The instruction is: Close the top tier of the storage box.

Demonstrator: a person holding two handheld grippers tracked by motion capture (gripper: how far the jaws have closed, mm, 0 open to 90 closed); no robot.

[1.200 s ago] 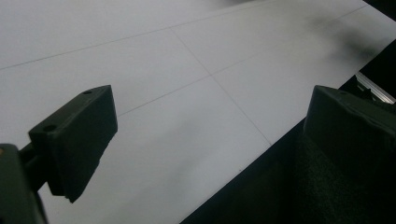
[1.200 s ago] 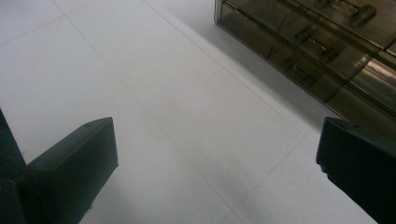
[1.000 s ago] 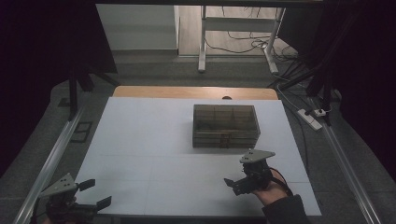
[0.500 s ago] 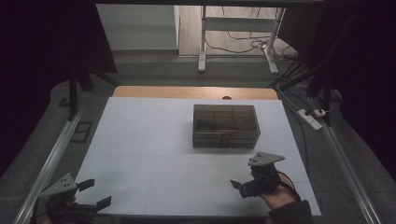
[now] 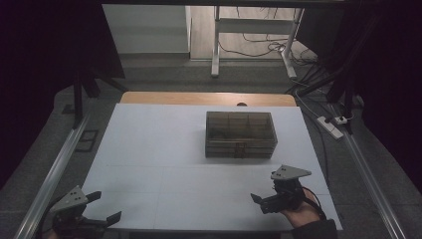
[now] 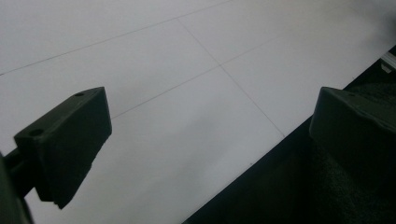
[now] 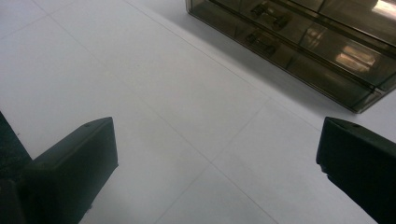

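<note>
Your left gripper (image 5: 99,206) hangs at the near left corner of the white table (image 5: 149,149), its jaws spread wide with nothing between them; in the left gripper view one jaw sits over the white surface and the other over the dark drop beyond the table's edge, so you are straddling the rim there rather than lining up on anything. That parked, idle pose suits a hand that has no job at this moment, kept clear of the middle so it does not crowd the work. Moving right, the smoked, see-through compartment box (image 5: 241,134) stands in the middle of the table, a little toward the far side and right of centre, its lid shut and its front latch facing you; small dark parts show in its compartments in the right gripper view, too dim to name. It lies square to the table edge, which I judge gives you a straight approach to that latch. Your right gripper (image 5: 260,202) hovers near the front edge on the right, jaws likewise wide apart and holding nothing, turned leftward across the table. The box (image 7: 299,42) lies ahead and to the far side of it, well apart, and farther from your left gripper, which would have to cross most of the table to reach it
</note>
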